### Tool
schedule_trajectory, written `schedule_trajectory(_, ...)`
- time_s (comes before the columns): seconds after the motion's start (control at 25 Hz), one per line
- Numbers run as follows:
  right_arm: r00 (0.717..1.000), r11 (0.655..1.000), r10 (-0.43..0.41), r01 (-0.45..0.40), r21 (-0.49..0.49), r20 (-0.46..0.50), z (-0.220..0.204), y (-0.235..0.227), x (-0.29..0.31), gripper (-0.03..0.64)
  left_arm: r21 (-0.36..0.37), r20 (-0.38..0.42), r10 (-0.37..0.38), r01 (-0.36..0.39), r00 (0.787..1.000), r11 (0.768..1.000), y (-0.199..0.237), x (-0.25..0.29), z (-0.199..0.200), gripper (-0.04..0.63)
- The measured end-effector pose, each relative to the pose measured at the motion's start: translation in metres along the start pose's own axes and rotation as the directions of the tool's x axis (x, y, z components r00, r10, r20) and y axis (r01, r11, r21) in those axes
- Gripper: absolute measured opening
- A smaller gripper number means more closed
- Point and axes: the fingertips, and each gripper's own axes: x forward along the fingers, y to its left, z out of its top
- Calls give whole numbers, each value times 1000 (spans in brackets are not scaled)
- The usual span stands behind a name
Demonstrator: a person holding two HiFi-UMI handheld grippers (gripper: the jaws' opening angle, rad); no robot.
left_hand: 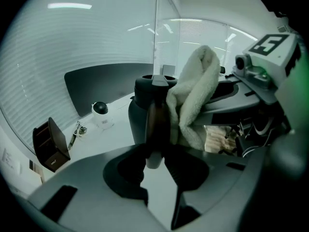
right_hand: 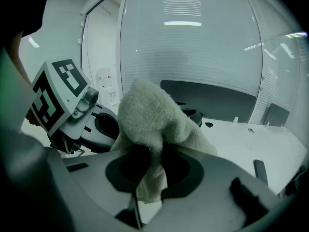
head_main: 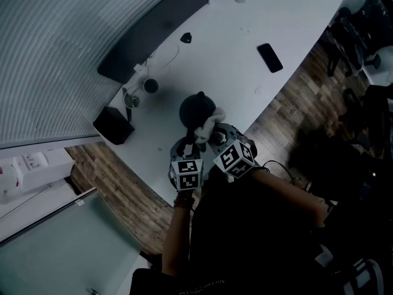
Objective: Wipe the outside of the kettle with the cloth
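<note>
White curved table (head_main: 295, 17), wood-plank floor (head_main: 132, 211), slatted blinds (head_main: 55, 48) along the wall, dim light

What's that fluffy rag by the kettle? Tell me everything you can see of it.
The cloth is a cream, fluffy terry towel, bunched into a soft hump. The right tongs pinch its lower folds, and a short tail hangs below them. Its bulk stands up and leans against the side of the dark kettle, above the white table. No stains show.

It was probably an office meeting room: a long white desk (head_main: 295, 17), blind-covered glass walls (head_main: 61, 54), wood-plank floor (head_main: 116, 186).
</note>
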Motion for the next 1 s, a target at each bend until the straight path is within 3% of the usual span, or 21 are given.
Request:
schedule_trajectory(0.2, 1000, 999, -4, 4, -33, 16, -8, 1, 0, 71, -5, 24, 6, -6, 1000, 1000, 0, -1, 2, 126)
schedule_trajectory(0.36, 1000, 999, -11, 10, 37, 15, -18, 5, 3, 71, 0, 27, 7, -7, 1000, 1000, 0, -1, 2, 126)
schedule_trajectory(0.6, 991, 990, 26, -8, 139, -132, -75, 5, 36, 71, -2, 19, 29, -29, 999, 1000, 1, -3, 2, 124)
schedule_trajectory(0.8, 971, 992, 38, -9, 124, -237, -119, -9, 67, 71, -4, 22, 11, -11, 1000, 1000, -8, 3, 5, 124)
schedule_trajectory(1.0, 965, 991, 81, -50, 128, -250, -134, -4, 83, 71, -5, 6, 15, -15, 1000, 1000, -4, 2, 1, 124)
